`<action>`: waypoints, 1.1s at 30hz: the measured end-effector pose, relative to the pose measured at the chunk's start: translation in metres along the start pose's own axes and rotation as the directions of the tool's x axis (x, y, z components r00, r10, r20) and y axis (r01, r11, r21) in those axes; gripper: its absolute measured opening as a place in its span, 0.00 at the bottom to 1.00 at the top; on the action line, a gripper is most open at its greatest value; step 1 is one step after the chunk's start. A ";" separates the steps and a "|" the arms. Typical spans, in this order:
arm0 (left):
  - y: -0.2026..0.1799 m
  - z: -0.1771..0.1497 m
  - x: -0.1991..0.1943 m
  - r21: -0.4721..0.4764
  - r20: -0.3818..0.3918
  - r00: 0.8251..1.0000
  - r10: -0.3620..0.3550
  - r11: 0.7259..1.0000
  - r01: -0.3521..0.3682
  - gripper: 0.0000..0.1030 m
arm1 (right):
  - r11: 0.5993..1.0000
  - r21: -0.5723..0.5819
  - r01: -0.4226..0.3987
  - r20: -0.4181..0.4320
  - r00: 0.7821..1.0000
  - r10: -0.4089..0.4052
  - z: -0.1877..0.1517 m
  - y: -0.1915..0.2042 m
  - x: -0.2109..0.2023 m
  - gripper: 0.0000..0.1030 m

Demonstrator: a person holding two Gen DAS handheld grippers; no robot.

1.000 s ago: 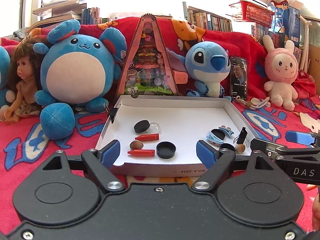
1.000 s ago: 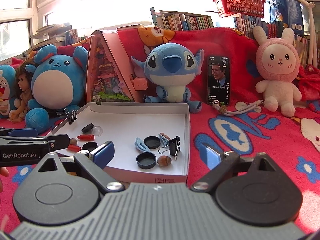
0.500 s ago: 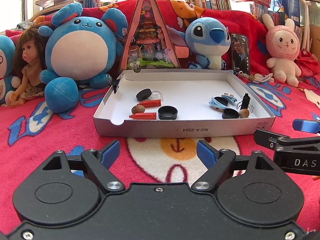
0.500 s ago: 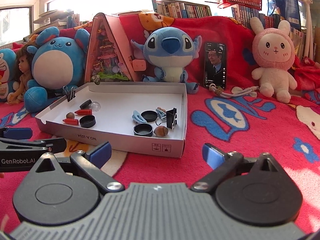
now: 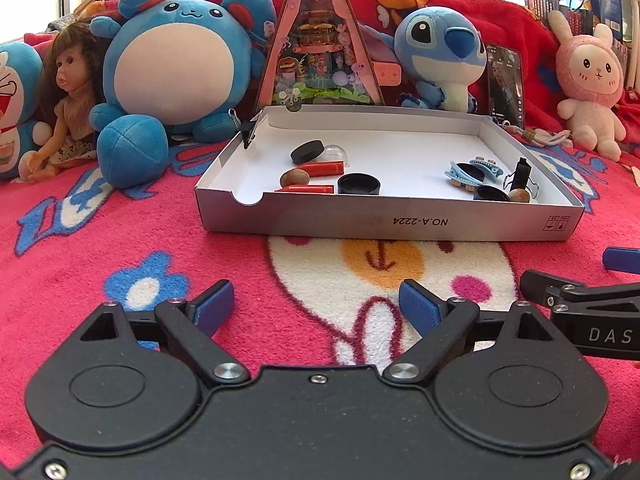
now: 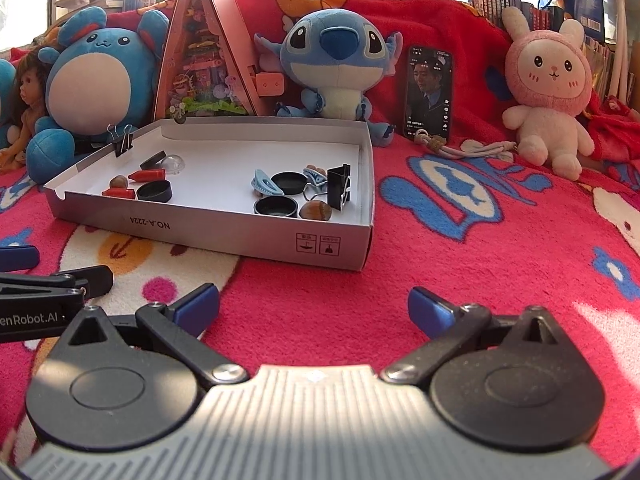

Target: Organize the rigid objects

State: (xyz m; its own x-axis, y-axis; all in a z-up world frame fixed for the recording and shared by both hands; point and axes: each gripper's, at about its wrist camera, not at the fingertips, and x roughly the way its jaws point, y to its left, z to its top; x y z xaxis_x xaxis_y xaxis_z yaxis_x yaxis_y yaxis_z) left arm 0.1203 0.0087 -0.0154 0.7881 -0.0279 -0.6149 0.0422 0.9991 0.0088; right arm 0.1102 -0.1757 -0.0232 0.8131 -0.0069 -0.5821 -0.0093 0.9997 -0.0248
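Both my hand-held grippers, left [image 5: 316, 306] opening and right [image 6: 314, 306] spread wide, hold nothing; ahead of them the box [image 5: 360, 222] already holds caps, clips, nuts in two loose clusters; sorting looks nearly done

Lower now, both views, and tipped less steeply — a second ago looking down over the front wall of the white box [image 5: 384, 220], now facing that wall from the red blanket [image 5: 120, 240]. Printed front face of the box in plain sight (earlier barely a strip). More blanket showing between fingers and box. Left gripper [image 5: 316, 304] with jaws opening, wider apart than before, nothing between them. Right gripper [image 6: 312, 306] likewise spread wider — empty, and lying lower beside the left one.
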 end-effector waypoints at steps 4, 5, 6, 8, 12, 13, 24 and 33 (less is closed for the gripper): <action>0.004 0.001 0.005 -0.026 -0.015 1.000 0.000 1.000 0.000 0.93 | 1.000 0.000 -0.001 -0.042 0.999 0.001 0.000 0.000 0.007 1.00; 0.005 0.001 0.006 -0.029 -0.017 1.000 -0.001 1.000 0.000 0.95 | 1.000 0.001 -0.002 -0.043 0.999 0.002 -0.001 0.000 0.007 1.00; 0.006 0.001 0.006 -0.030 -0.019 1.000 -0.001 1.000 0.000 0.96 | 1.000 0.002 -0.002 -0.045 0.999 0.002 -0.001 0.001 0.007 1.00; 0.005 0.002 0.007 -0.027 -0.023 1.000 0.001 1.000 -0.002 0.97 | 1.000 0.001 -0.001 -0.048 0.999 0.001 -0.001 0.001 0.007 1.00; 0.004 0.002 0.009 -0.024 -0.029 1.000 0.009 1.000 -0.010 1.00 | 1.000 0.005 -0.005 -0.052 0.999 0.005 0.000 0.000 0.009 1.00; 0.004 0.002 0.009 -0.027 -0.029 1.000 0.008 1.000 -0.009 1.00 | 1.000 0.009 -0.007 -0.053 0.999 0.007 0.000 0.000 0.009 1.00; 0.004 0.001 0.009 -0.027 -0.029 1.000 0.008 1.000 -0.009 1.00 | 1.000 0.019 -0.013 -0.053 0.999 0.014 -0.001 -0.002 0.009 1.00; 0.004 0.001 0.009 -0.027 -0.029 1.000 0.008 1.000 -0.009 1.00 | 1.000 0.020 -0.014 -0.053 0.999 0.015 -0.001 -0.002 0.009 1.00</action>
State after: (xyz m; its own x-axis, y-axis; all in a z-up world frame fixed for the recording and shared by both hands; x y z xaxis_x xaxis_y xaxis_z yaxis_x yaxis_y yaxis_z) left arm 0.1284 0.0121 -0.0202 0.7705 -0.0189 -0.6372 0.0188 0.9998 -0.0070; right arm 0.1170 -0.1780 -0.0290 0.7811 0.0064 -0.6244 -0.0090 1.0000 -0.0010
